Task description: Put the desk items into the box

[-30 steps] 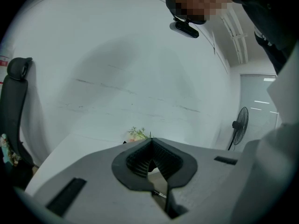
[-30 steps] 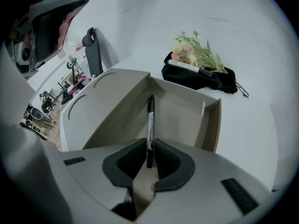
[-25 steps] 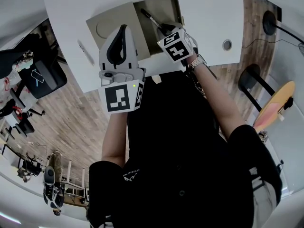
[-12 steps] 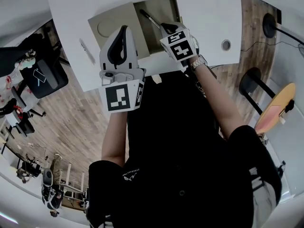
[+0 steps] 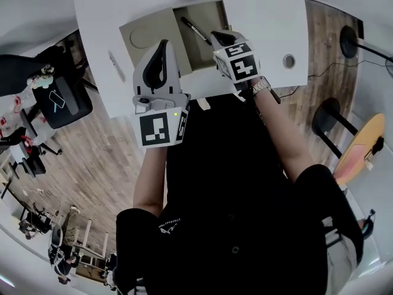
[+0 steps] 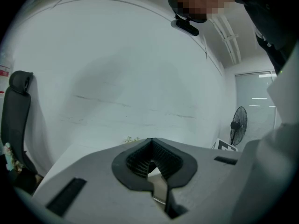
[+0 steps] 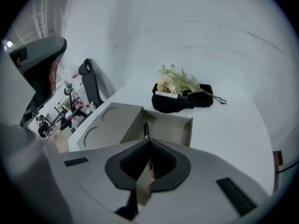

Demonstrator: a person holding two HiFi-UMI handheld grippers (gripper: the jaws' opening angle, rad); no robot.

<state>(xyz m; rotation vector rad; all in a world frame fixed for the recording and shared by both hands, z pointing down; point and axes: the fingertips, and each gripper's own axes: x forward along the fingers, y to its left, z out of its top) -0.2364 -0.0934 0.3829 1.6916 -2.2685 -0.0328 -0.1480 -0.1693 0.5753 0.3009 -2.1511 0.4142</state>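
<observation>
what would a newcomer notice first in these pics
Two grippers with black-and-white marker cubes dominate: the left gripper held up near the front edge of the white desk, the right gripper at the near edge of the box. A black pen lies in its open compartment; beyond sits a black bag with flowers.

Black shirt (image 5: 233, 183) (wristwatch (image 5: 260, 86), right)

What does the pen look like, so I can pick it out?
On the white desk sits a tan box with one open compartment. The pen lies slanted on that compartment's floor: slim, black, the only thing inside.
</observation>
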